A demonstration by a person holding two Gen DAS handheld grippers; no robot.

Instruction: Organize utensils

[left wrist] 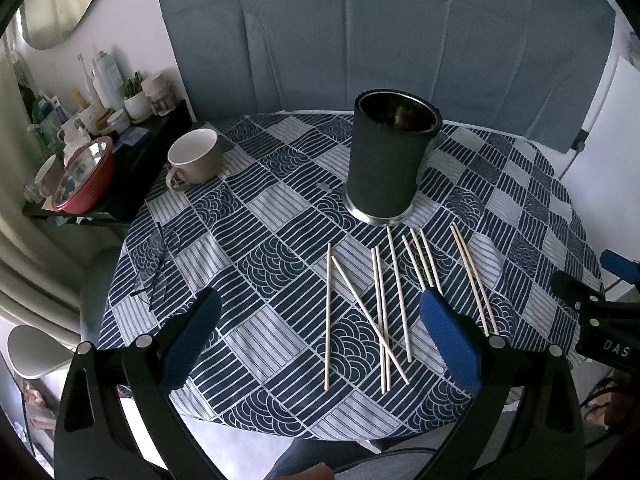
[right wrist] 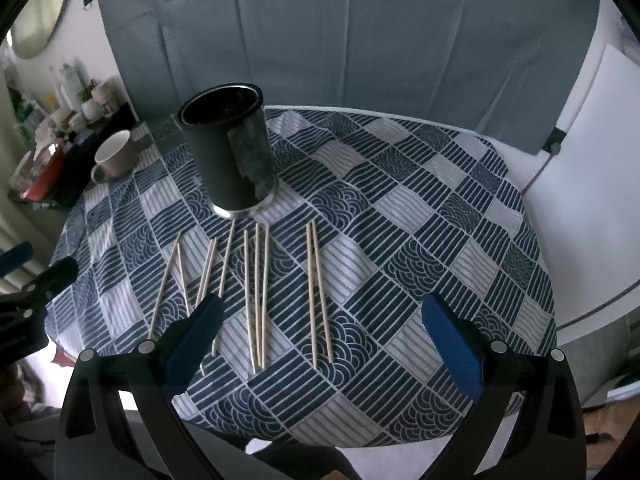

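Note:
Several pale wooden chopsticks (left wrist: 382, 312) lie loose on the patterned tablecloth, spread in front of a tall black utensil holder (left wrist: 390, 160). The right wrist view shows the same chopsticks (right wrist: 256, 296) and holder (right wrist: 230, 148) from the right. My left gripper (left wrist: 320, 316) hovers above the near edge of the table, open, with nothing between its blue pads. Held wide open and empty, my right gripper (right wrist: 322, 316) also hangs over the near edge, with one pair of chopsticks (right wrist: 318, 296) between its fingers' line of sight. The right gripper's body shows at the left view's right edge.
A beige mug (left wrist: 196, 158) stands at the table's back left. Folded glasses (left wrist: 158, 268) lie near the left edge. A dark side shelf (left wrist: 132, 168) with a red bowl, bottles and jars stands left of the round table (left wrist: 280, 208). A grey-blue panel rises behind.

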